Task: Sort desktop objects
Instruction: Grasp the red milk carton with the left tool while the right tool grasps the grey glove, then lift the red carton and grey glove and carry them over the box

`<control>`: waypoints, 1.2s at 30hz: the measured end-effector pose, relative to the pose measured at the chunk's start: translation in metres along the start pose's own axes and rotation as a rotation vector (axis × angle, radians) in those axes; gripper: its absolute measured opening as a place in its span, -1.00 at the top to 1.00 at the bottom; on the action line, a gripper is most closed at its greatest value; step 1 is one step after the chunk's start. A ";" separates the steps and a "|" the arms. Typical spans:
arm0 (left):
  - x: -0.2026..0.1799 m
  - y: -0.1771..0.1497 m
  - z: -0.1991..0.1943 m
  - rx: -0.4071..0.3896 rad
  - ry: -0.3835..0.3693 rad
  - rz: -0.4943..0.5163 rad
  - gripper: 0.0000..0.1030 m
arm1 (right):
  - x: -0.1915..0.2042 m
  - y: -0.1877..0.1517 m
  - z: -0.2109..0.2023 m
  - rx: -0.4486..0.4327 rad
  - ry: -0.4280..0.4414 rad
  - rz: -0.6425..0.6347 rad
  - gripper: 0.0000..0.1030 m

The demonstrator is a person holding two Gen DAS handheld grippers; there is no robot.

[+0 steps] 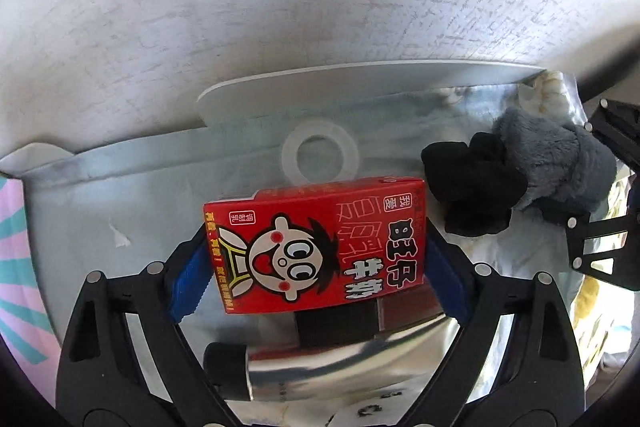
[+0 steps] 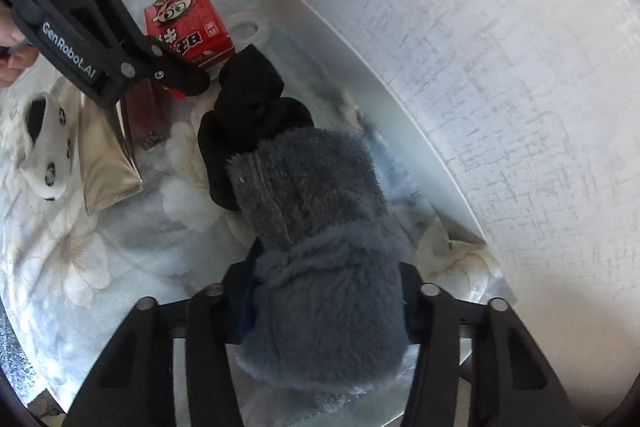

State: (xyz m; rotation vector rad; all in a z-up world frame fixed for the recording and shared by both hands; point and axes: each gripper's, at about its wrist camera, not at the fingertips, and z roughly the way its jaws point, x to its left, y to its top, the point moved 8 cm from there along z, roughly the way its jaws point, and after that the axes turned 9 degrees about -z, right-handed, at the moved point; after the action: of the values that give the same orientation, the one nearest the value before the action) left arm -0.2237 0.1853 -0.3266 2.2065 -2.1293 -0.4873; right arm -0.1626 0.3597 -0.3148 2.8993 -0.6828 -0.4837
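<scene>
My left gripper is shut on a red milk carton with a cartoon face, held above the floral tabletop. The carton also shows in the right wrist view, with the left gripper around it. My right gripper is shut on a grey fluffy sock roll. A black sock bundle lies touching the grey roll's far end. In the left wrist view the grey roll and the black bundle lie at the right.
A shiny silver pouch and a brown item lie under the left gripper. A white spotted plush lies at the left. A clear ring sits by the table's far edge. A white wall borders the table.
</scene>
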 end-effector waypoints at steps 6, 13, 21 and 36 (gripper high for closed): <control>0.011 0.002 -0.029 -0.021 -0.028 0.006 -0.77 | -0.001 -0.004 -0.022 -0.018 -0.026 0.058 0.31; 0.023 0.001 -0.088 -0.042 -0.068 -0.023 -0.77 | -0.022 -0.002 -0.080 -0.107 0.040 0.271 0.31; 0.036 0.006 -0.168 -0.108 -0.111 -0.019 -0.77 | -0.049 -0.003 -0.146 -0.157 0.094 0.396 0.31; 0.145 -0.028 -0.270 -0.232 -0.071 -0.190 -0.77 | -0.019 0.100 -0.221 -0.239 0.109 0.296 0.31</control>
State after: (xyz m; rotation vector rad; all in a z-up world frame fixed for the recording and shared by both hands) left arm -0.1280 -0.0063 -0.1056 2.2975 -1.7929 -0.7892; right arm -0.1459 0.2898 -0.0822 2.5254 -0.9451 -0.3413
